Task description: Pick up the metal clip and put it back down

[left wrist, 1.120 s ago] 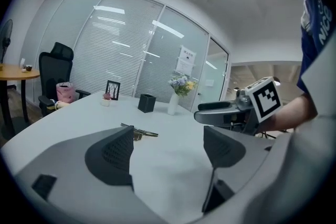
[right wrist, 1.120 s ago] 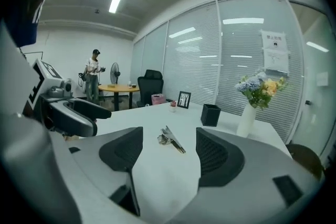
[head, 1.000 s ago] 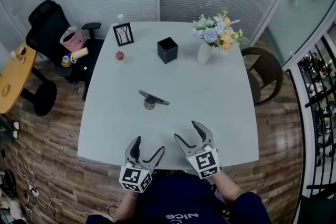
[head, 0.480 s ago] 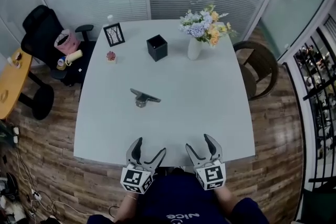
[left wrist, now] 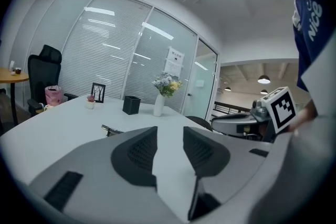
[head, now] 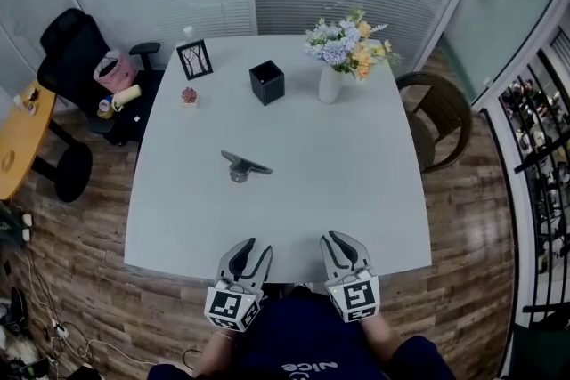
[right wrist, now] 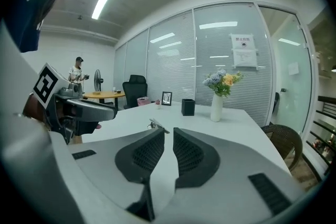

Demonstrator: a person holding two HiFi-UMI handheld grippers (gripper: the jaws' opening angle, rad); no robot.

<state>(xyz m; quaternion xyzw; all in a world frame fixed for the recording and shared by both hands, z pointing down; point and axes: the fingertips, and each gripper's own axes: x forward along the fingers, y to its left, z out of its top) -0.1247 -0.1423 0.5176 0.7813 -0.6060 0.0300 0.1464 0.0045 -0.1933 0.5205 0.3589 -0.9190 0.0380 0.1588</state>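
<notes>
The metal clip (head: pixel 245 166) is lying on the white table (head: pixel 356 182), left of its middle, well ahead of both grippers and touching neither. The left gripper (head: pixel 255 251) and the right gripper (head: pixel 337 242) are hovering side by side at the near edge. Both have just been closing on nothing. The left jaws are standing partly apart and the right jaws are leaving only a narrow slit.

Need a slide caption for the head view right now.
Head view: left gripper and right gripper, empty jaws just closed partway, at the table's near edge; metal clip lies untouched mid-table.
</notes>
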